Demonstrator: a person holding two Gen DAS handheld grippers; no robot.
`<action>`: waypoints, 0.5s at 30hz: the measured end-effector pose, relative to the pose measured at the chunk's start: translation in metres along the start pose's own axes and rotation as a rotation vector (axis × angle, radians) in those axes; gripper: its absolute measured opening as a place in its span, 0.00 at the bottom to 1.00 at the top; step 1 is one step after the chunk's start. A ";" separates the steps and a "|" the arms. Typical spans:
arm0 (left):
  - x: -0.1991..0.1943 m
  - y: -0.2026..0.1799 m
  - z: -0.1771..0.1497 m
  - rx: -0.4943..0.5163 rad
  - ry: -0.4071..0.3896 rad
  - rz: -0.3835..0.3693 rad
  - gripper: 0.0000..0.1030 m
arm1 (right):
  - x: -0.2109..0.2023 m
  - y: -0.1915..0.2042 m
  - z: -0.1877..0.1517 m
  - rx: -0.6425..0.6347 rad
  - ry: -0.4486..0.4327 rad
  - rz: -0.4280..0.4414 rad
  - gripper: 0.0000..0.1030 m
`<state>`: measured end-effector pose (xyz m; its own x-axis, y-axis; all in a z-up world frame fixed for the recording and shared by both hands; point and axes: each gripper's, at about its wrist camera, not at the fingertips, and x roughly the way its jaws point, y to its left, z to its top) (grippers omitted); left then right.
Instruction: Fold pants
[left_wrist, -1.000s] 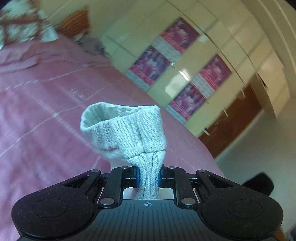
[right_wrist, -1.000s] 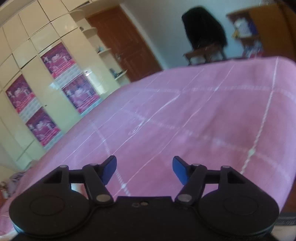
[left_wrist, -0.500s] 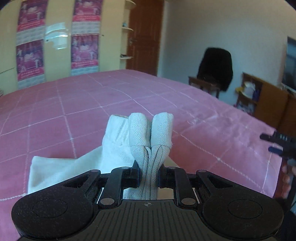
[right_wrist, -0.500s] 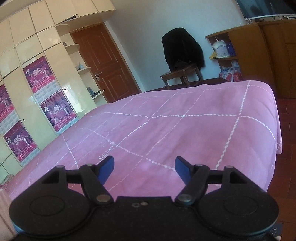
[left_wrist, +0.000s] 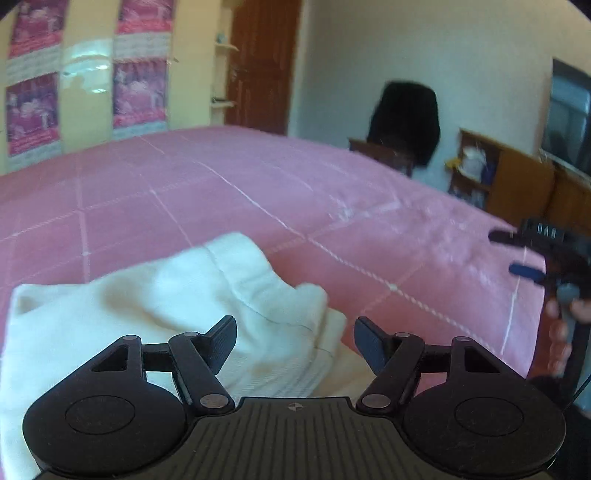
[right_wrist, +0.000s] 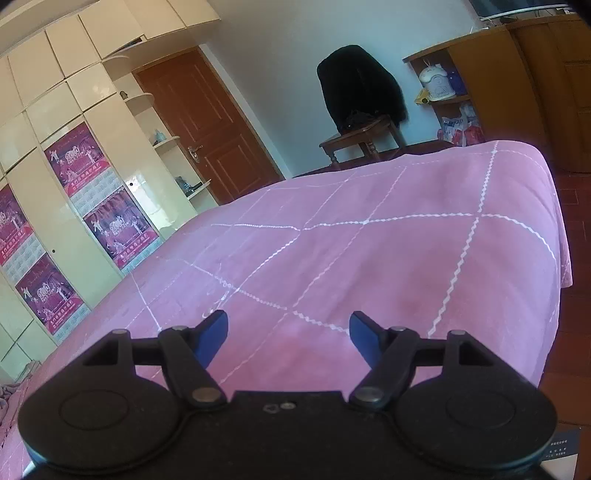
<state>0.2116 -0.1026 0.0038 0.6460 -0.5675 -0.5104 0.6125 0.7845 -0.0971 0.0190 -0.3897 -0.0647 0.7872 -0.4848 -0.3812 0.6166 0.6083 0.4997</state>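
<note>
The white pants (left_wrist: 155, 306) lie bunched on the pink bedspread (left_wrist: 280, 192) in the left wrist view, just in front of and under my left gripper (left_wrist: 295, 338). The left gripper is open and empty, its jaws wide apart above the cloth. My right gripper (right_wrist: 288, 332) is open and empty, held over bare bedspread (right_wrist: 388, 236); the pants do not show in its view. The right gripper also shows at the far right of the left wrist view (left_wrist: 532, 258), held in a hand.
A cream wardrobe with pink posters (right_wrist: 74, 206) runs along the left. A brown door (right_wrist: 210, 122), a chair with a black garment (right_wrist: 358, 96) and a wooden shelf unit (right_wrist: 480, 74) stand beyond the bed. The bed's corner (right_wrist: 546, 206) drops off at the right.
My left gripper has opened and let go of the pants, which dropped onto the bedspread. The left view swung from the wardrobe toward the door. The right gripper stayed open and tilted slightly.
</note>
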 end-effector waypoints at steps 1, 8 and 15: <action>-0.022 0.013 -0.005 -0.034 -0.039 0.039 0.69 | -0.001 0.000 0.000 0.001 -0.001 0.005 0.71; -0.137 0.102 -0.086 -0.191 -0.036 0.342 0.69 | -0.008 0.022 -0.007 -0.073 0.040 0.096 0.71; -0.108 0.108 -0.109 -0.197 0.049 0.281 0.69 | -0.026 0.092 -0.054 -0.134 0.299 0.435 0.71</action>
<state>0.1579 0.0704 -0.0442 0.7513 -0.3136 -0.5806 0.3110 0.9443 -0.1076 0.0559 -0.2874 -0.0505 0.9265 0.0176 -0.3760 0.2141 0.7969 0.5649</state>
